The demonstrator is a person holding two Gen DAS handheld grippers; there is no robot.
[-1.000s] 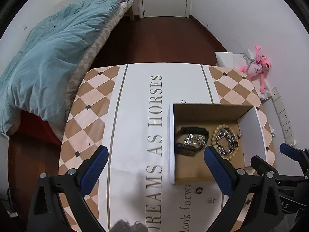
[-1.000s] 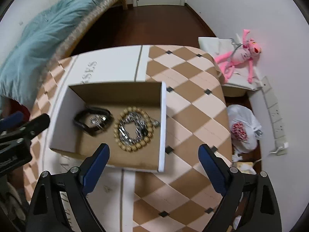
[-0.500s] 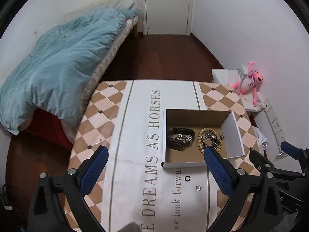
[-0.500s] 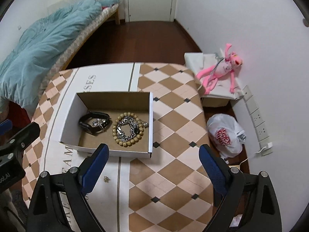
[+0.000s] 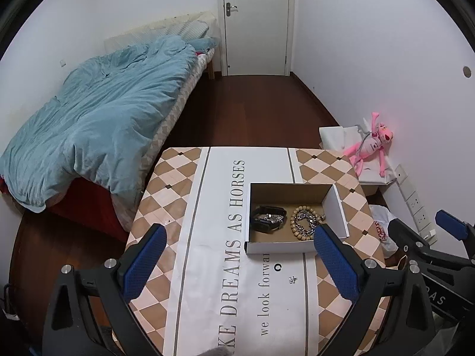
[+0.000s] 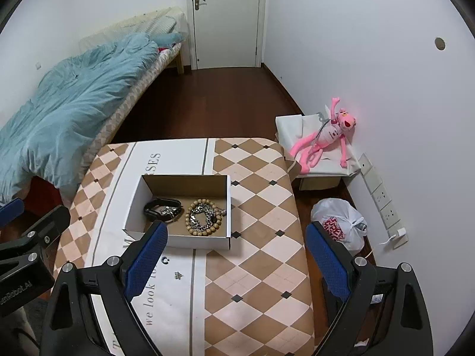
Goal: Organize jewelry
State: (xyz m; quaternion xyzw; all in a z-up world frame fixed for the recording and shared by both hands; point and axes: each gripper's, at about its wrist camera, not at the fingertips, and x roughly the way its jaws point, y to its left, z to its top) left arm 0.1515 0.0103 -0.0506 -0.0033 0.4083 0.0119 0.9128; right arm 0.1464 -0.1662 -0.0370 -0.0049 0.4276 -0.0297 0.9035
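Bed (image 5: 98, 124): on the left of the room, covered by a rumpled blue duvet, reaching toward the white door (image 5: 256, 20) at the far wall.
Table (image 5: 178, 184): in the foreground of both views, under a checked tan-and-cream cloth with a white band of printed lettering.
Box (image 6: 139, 198): open cardboard, white outside and brown inside, on the right half of the table; it holds most of the jewelry.
Pink plush toy (image 6: 326, 136): sprawled on a white box against the right wall, well apart from the table.
Plastic bag (image 6: 338, 222): white with red print, on the floor between table and wall.
Left gripper (image 5: 237, 264): held above the near part of the table, blue-padded jaws spread wide, nothing between them.
Right gripper (image 6: 237, 258): likewise above the table's near edge, jaws wide apart and empty; it appears at the right edge of the left wrist view.
Black band (image 6: 161, 207): lying in the left part of the box, with a silver chain piece touching it.
Beaded bracelet (image 6: 204, 218): a ring of tan beads in the right part of the box, just beside the black band, with a silver chain (image 6: 202, 215) lying inside the ring.
Small ring (image 6: 165, 260): dark, on the white band of the cloth, outside the box near its front wall.
Small charm (image 6: 177, 275): tiny metallic piece on the cloth, just beside the ring; its shape is too small to tell.
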